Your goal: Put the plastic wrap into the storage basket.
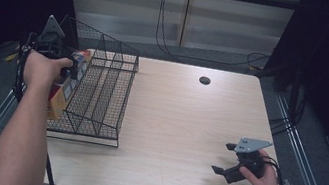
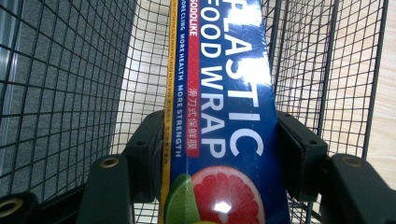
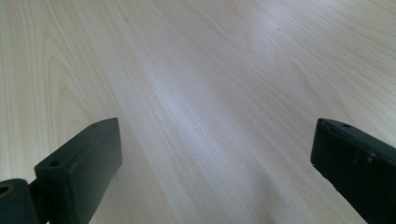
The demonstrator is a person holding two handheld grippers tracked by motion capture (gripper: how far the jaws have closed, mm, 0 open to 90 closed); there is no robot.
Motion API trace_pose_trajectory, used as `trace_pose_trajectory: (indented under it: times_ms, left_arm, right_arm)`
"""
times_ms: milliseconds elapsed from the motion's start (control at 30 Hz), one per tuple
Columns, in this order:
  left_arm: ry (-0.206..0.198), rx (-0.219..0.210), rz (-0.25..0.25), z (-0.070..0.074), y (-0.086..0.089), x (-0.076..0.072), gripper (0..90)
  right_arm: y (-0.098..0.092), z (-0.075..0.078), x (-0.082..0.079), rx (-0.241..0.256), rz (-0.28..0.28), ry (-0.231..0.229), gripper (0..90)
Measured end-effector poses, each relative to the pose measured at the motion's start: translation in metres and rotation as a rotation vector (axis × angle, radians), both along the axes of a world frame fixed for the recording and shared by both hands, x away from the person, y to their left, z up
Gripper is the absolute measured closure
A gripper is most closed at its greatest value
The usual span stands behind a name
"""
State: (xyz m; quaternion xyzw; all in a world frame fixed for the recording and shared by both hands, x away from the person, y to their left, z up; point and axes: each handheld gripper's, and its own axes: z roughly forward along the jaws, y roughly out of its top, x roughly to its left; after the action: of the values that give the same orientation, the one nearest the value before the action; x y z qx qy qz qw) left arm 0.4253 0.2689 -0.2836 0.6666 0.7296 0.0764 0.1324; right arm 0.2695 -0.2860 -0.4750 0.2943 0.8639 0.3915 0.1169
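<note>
Blue plastic wrap box (image 2: 224, 121) sits clamped in the left gripper (image 1: 73, 64), over the wire rack (image 1: 102, 87); lowering and release likely follow. Right gripper (image 1: 225, 158) rests wide open, empty, on the table (image 1: 172, 124).

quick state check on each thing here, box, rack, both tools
box: gripped by the left tool, held at the rack's left end
rack: upright on the table, shelves bare
left tool: shut on the box
right tool: open, holds nothing, low over the table
</note>
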Motion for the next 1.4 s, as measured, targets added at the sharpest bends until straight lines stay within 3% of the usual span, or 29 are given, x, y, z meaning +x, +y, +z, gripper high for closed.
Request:
trace_pose_trajectory:
  times_ms: [133, 233, 333, 433, 667, 1400]
  left_arm:
    - [-0.012, 0.010, 0.014, 0.004, 0.000, 0.000, 40.1]
    - [-0.060, -0.031, 0.028, 0.015, 0.002, -0.003, 41.0]
    - [-0.093, -0.032, 0.007, 0.024, -0.004, -0.005, 39.0]
    - [-0.093, -0.050, -0.007, 0.027, -0.010, -0.007, 36.8]
    - [-0.116, -0.098, -0.045, 0.028, -0.023, -0.009, 32.5]
    - [-0.173, -0.154, -0.217, 0.016, -0.069, -0.019, 24.9]
  right_arm:
    - [0.000, 0.000, 0.000, 0.000, -0.003, -0.003, 2.0]
    - [0.000, 0.000, -0.001, -0.001, -0.005, -0.006, 2.0]
    - [0.000, 0.001, -0.001, -0.001, -0.005, -0.006, 2.0]
    - [0.000, 0.001, -0.001, 0.000, -0.006, -0.008, 2.0]
    - [-0.001, 0.002, -0.002, -0.001, 0.000, -0.006, 2.0]
    - [0.002, 0.001, -0.003, -0.005, 0.006, -0.005, 2.0]
